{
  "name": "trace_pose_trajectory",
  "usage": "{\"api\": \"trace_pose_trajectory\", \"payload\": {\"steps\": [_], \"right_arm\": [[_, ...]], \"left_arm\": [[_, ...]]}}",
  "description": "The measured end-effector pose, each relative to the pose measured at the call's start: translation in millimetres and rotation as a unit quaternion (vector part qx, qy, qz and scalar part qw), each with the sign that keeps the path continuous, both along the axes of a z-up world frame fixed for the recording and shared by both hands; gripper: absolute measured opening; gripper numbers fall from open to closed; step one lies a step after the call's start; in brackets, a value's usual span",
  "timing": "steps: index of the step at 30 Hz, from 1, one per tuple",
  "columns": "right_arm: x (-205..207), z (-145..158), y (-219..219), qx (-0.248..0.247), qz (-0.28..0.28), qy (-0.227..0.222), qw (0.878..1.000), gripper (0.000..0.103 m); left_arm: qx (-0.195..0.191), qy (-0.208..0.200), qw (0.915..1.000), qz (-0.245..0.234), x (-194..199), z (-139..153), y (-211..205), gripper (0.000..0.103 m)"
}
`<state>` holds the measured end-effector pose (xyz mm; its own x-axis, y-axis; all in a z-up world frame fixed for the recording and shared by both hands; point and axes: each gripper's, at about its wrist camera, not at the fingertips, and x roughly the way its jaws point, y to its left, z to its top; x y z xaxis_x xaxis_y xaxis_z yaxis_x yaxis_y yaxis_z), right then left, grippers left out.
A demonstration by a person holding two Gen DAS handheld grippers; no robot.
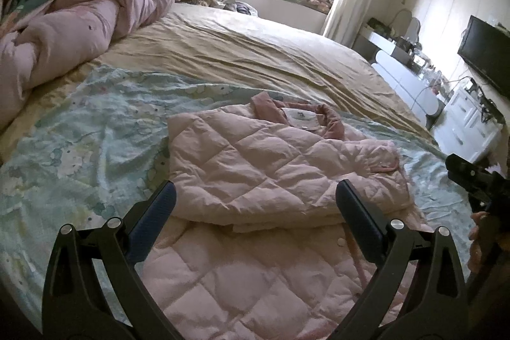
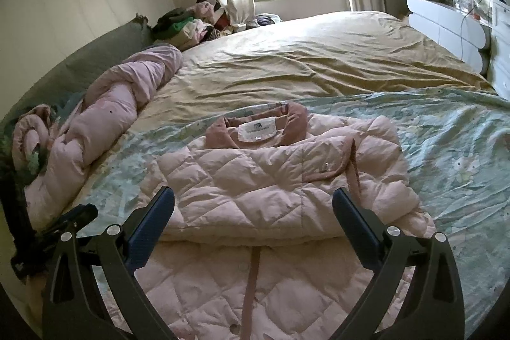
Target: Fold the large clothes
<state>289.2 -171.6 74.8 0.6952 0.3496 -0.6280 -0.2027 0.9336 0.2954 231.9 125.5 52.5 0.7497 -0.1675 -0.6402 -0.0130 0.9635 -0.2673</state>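
A pale pink quilted jacket [image 1: 271, 177] with a darker pink collar lies on the bed, its sleeves folded across the chest. It also shows in the right wrist view [image 2: 271, 190]. My left gripper [image 1: 255, 196] is open and empty, hovering just above the jacket's folded sleeve edge. My right gripper [image 2: 253, 203] is open and empty, above the same fold. The right gripper's body also shows at the right edge of the left wrist view [image 1: 478, 180].
The jacket rests on a light green patterned sheet [image 1: 79, 142] over a tan bedspread [image 1: 255, 53]. A rolled pink duvet [image 1: 79, 31] lies at the left. A clothes pile [image 2: 191, 24] sits by the window. White drawers [image 1: 462, 123] and a TV [image 1: 484, 50] stand right.
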Motion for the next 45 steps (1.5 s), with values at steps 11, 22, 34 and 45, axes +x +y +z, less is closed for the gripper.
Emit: {"api": "trace_pose_trajectory", "payload": {"steps": [11,22,34,45], "right_arm": [[-25,9,-1,-0.006,0.005,-0.023,1.0,0.099],[-50,12,-7,-0.002,0.016,-0.032,0.999,0.099],[-79,7,-18,0.012,0.022,-0.032,0.999,0.099],[-102,0,-23,0.008,0.034,-0.026,0.999,0.099]], "left_arm": [[0.018,-0.009,0.9998,0.0,-29,4,-5,0.094],[0.019,-0.014,0.9997,0.003,-58,6,-4,0.094],[0.037,-0.012,0.9992,0.004,-92,6,-14,0.094],[0.052,0.0,0.9986,-0.006,-117,-2,-30,0.094]]}}
